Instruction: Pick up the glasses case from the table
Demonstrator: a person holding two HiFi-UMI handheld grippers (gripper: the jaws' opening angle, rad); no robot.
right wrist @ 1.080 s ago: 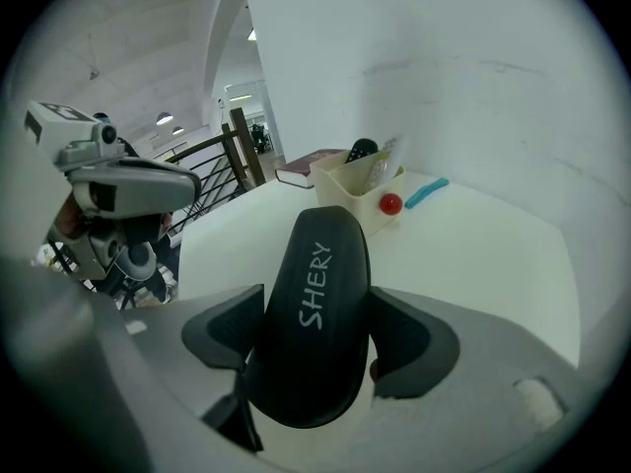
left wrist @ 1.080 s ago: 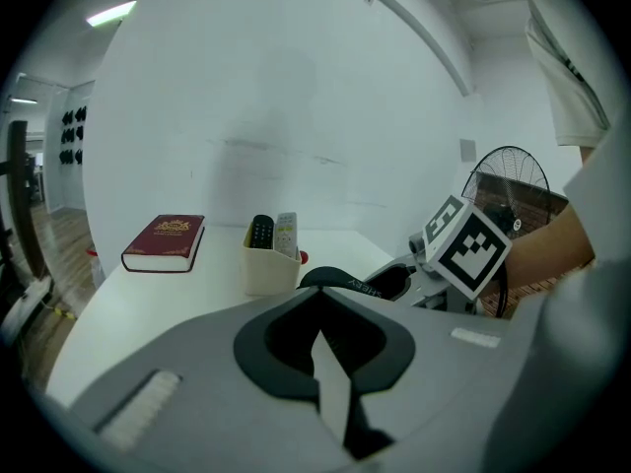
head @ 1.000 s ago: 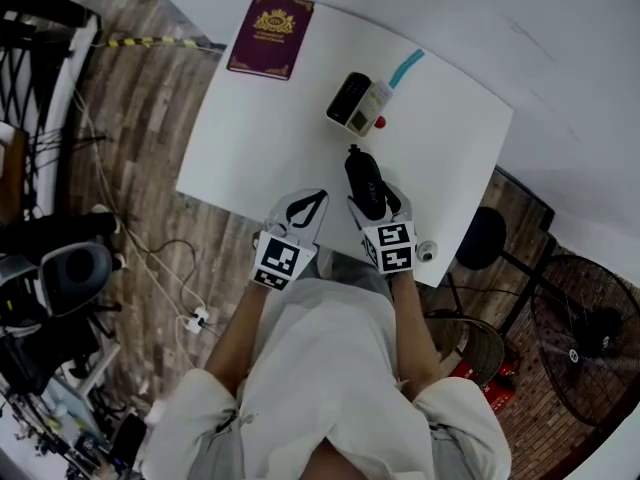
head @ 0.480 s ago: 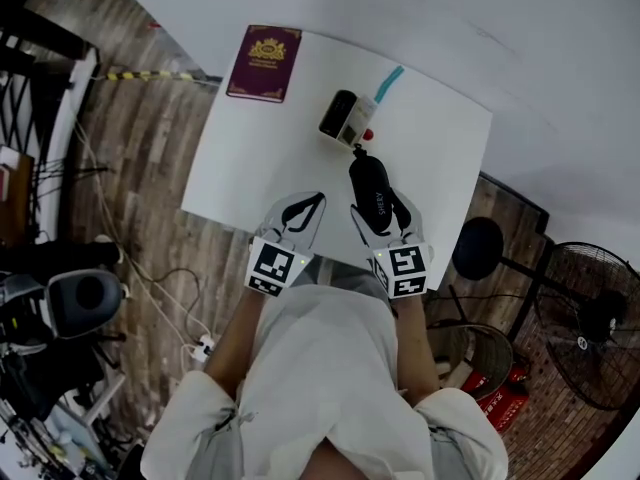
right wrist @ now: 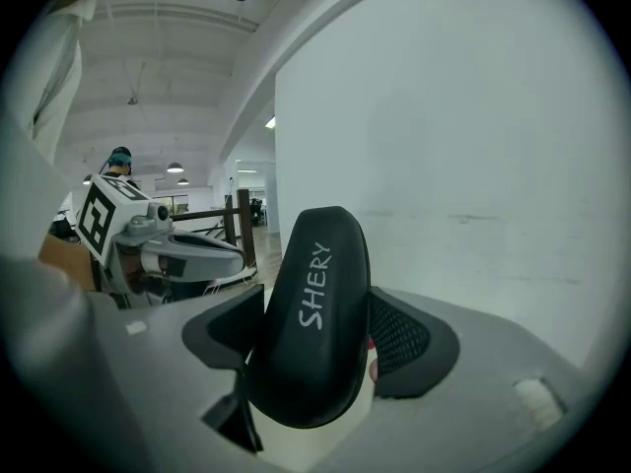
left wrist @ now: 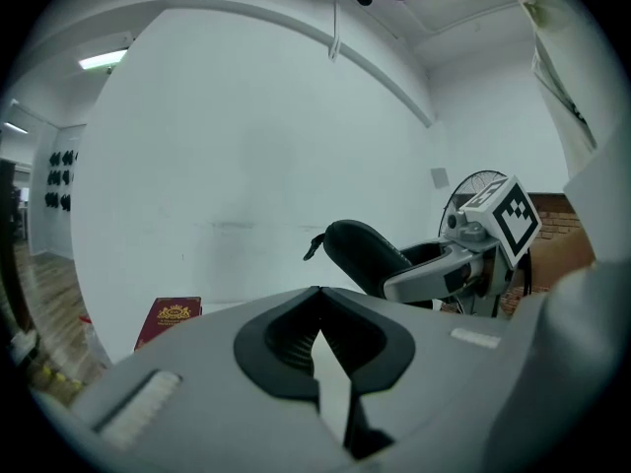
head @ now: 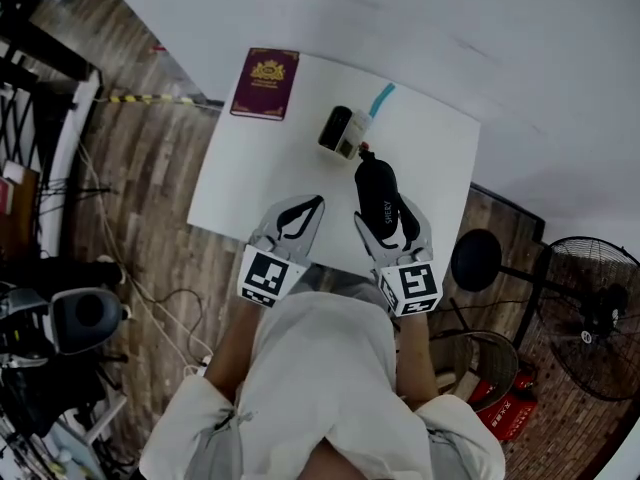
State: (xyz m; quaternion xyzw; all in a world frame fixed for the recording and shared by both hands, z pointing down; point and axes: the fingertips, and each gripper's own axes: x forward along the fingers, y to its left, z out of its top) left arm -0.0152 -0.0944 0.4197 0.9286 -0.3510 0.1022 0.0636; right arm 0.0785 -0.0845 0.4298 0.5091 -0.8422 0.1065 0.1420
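The right gripper (head: 385,215) has its jaws closed on the case (right wrist: 314,313), one pad on each long side, and the case fills the gap between them. It is a black, rounded case with white letters on the lid, and its far end points away from the person and a little upward. In the left gripper view the case shows in front of the white wall and above the line of the table (head: 250,183), so it seems to be already off the surface; the underside is not visible, therefore this is a judgement only. In the head view the case hangs over the near right part of the table, close to the edge in front of the person. The left gripper (head: 300,215) is just beside it on the left, apart from it, with its jaws together and nothing between them, so it takes no part in the grasp. Farther on the table lie a dark red booklet (head: 265,83) near the far left corner, and a small box (head: 338,131) with a teal stick (head: 381,97) beside it, a little beyond the tip of the case. The grasp is made and the lift looks mostly done. What probably remains is to hold the case steady and clear of the table.
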